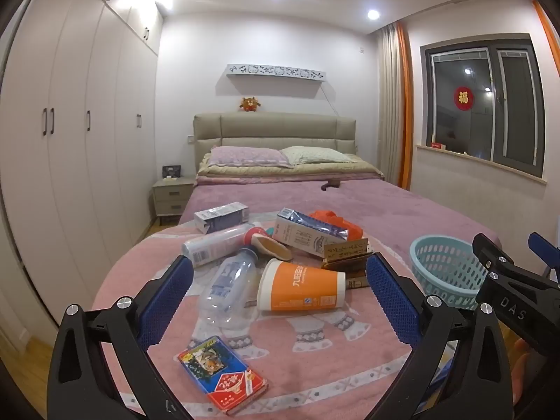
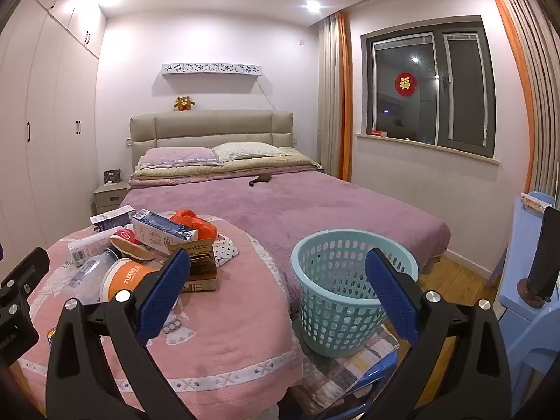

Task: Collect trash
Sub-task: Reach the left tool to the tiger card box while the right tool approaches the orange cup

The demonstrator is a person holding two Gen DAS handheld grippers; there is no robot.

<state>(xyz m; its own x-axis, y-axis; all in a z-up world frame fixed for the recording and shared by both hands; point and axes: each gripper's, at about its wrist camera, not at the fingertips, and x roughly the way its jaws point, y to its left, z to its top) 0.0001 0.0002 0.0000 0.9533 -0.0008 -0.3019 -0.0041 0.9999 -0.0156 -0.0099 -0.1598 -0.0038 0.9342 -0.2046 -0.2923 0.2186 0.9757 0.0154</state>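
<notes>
Card pack (image 1: 223, 374) below open L gripper (image 1: 280, 301), cup (image 1: 301, 288) btwn pads, untouched

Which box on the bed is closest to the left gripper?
The red and blue card box, lying flat just ahead of the left gripper. The two milk cartons lie farther back in the pile.

Look to the top centre of your left view and you find a plush toy (image 1: 249, 103) sitting on the headboard (image 1: 274, 132), under a white wall shelf (image 1: 276, 71). Below them two pillows (image 1: 250, 156) lie side by side at the head of the bed, with a nightstand (image 1: 172, 200) at centre left beside the wardrobe (image 1: 70, 133). At upper right you have a dark window (image 1: 484, 105) bearing a red round sticker (image 1: 462, 98), flanked by orange-edged curtains (image 1: 397, 105).
</notes>
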